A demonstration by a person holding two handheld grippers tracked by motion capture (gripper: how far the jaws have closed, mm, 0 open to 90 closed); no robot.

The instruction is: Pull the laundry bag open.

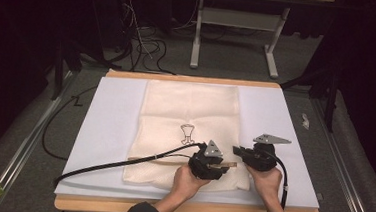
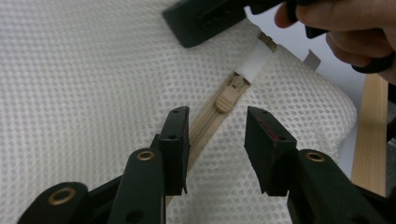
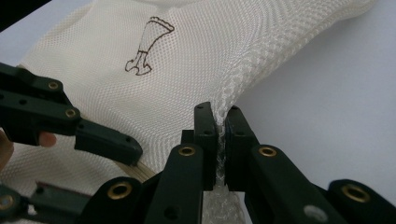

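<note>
Two grippers work at the near edge of a cream mesh laundry bag (image 1: 190, 121), which lies flat on a white sheet (image 1: 109, 130) covering the wooden table (image 1: 184, 209). At far left of the high view, my left gripper's black cable (image 1: 117, 163) trails across the sheet and the bag's near left corner. Next comes my left gripper (image 1: 225, 165), held over the bag's near edge with its jaws pointing toward my right hand. In the left gripper view its jaws stand apart, one on each side of the beige zipper tape (image 2: 205, 122), with the zipper pull (image 2: 225, 99) lying just ahead of them and not pressed by either pad. A white fabric tab (image 2: 253, 65) covers the zipper's end beyond the pull. Printed in dark outline on the bag, farther from me, is a small figure (image 1: 187, 133). To the right, my right gripper (image 1: 237, 150) is clamped on the bag's edge; in the right gripper view (image 3: 219, 135) the mesh is pinched between its closed jaws and drawn up into a ridge. Bare white sheet lies beyond it at far right.
</note>
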